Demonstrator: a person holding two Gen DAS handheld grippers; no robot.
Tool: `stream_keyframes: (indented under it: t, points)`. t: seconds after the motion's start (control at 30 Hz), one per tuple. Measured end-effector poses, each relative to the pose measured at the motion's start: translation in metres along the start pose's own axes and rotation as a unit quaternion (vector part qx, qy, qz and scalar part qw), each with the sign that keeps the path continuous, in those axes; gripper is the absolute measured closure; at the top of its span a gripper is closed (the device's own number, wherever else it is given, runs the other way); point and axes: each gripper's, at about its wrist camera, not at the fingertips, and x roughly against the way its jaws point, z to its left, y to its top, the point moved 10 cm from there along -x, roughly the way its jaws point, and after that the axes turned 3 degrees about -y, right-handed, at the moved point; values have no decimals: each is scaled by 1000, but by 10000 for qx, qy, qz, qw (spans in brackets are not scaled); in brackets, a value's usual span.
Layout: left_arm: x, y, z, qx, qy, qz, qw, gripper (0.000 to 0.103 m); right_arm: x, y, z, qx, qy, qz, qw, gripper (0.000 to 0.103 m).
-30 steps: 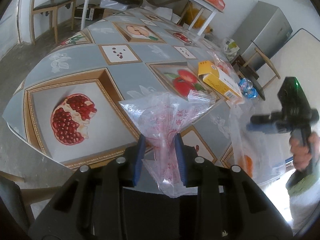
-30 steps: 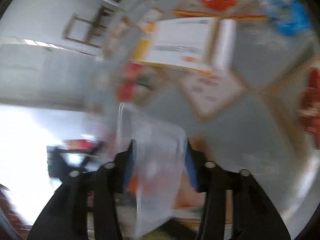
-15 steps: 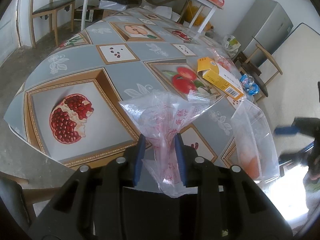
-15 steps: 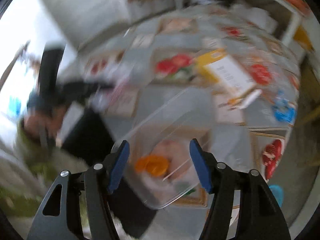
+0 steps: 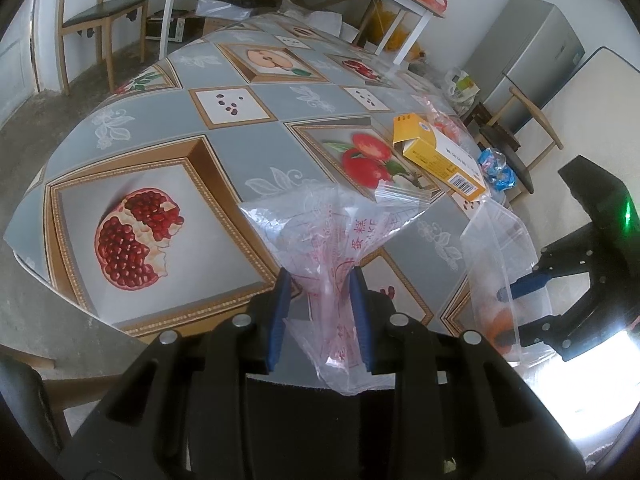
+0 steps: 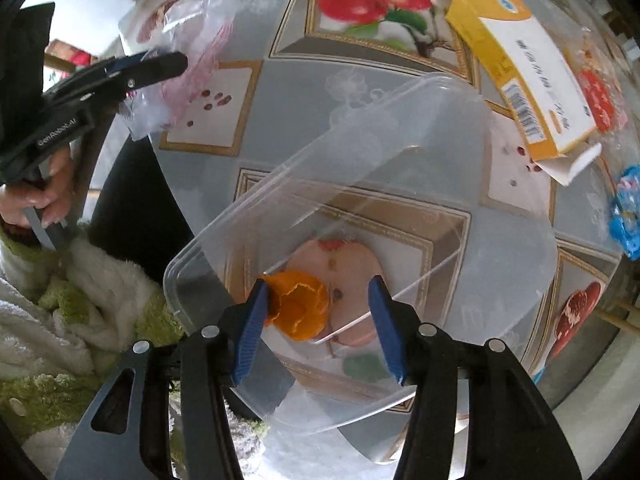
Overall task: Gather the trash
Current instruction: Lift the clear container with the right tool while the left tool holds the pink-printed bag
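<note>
a: where's the left tool (image 5: 320, 312) at?
b: clenched on a crumpled clear plastic bag with red print (image 5: 332, 240), held above the near edge of the tabletop (image 5: 248, 140).

a: and the right tool (image 6: 316, 320)?
b: pointing down over a clear plastic container (image 6: 400, 184) at the near right corner of the tabletop. its jaws have just been closing, with the container's near rim between them, but the blue pads stand apart and i can't see either one pressing the plastic, so it reads as released. an orange peel (image 6: 298, 306) lies inside the container, by the left pad.

a: what else is waiting?
b: a yellow and white carton (image 5: 438, 156) with an open flap lies toward the right edge, a blue wrapper (image 5: 496, 168) just past it, right at the edge.

a: open room?
b: the left and far stretches of the fruit-print cloth are bare. the container's near corner overhangs the tabletop edge, toward the person's fleecy sleeve (image 6: 80, 304).
</note>
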Motion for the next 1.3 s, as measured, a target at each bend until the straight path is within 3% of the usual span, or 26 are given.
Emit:
stream_keyframes:
  t: [0.1, 0.13, 0.27, 0.4, 0.5, 0.67, 0.73, 0.83, 0.97, 1.1, 1.17, 1.3]
  points:
    - [-2, 0, -1, 6, -14, 0, 10000, 75, 2, 4, 7, 62, 142, -14, 9999, 65]
    - [-2, 0, -1, 2, -14, 2, 10000, 75, 3, 6, 10, 59, 259, -30, 9996, 76]
    - [-3, 1, -1, 8, -25, 0, 10000, 75, 14, 9, 13, -87, 261, -263, 9993, 90]
    - [-2, 1, -1, 8, -19, 1, 10000, 75, 50, 8, 4, -267, 125, -646, 9975, 92]
    - [-2, 1, -1, 7, -11, -3, 10000, 75, 93, 13, -8, -403, 45, -1198, 9920, 92]
    - [-5, 3, -2, -8, 0, -15, 10000, 75, 158, 46, -24, -731, -128, -2439, 9670, 92]
    - [-6, 4, -2, 4, 6, -35, 10000, 75, 161, 68, -34, -1021, -33, -2735, 9564, 91]
    - [-8, 6, -3, 31, -14, -61, 10000, 75, 140, 98, -38, -1332, 199, -2772, 9513, 88]
    - [-7, 7, -1, 113, -88, -62, 9999, 75, 114, 114, -67, -1902, 120, -2737, 9428, 66]
    - [-6, 7, 1, 116, -144, -85, 9998, 76, 123, 92, -80, -2331, 417, -3028, 9232, 57]
    - [-6, 7, 2, 158, -200, -109, 9996, 76, 130, 69, -88, -2507, 249, -3200, 9133, 48]
    - [-5, 8, 4, 238, -299, -143, 9992, 76, 121, 14, -97, -2980, 42, -3136, 9016, 44]
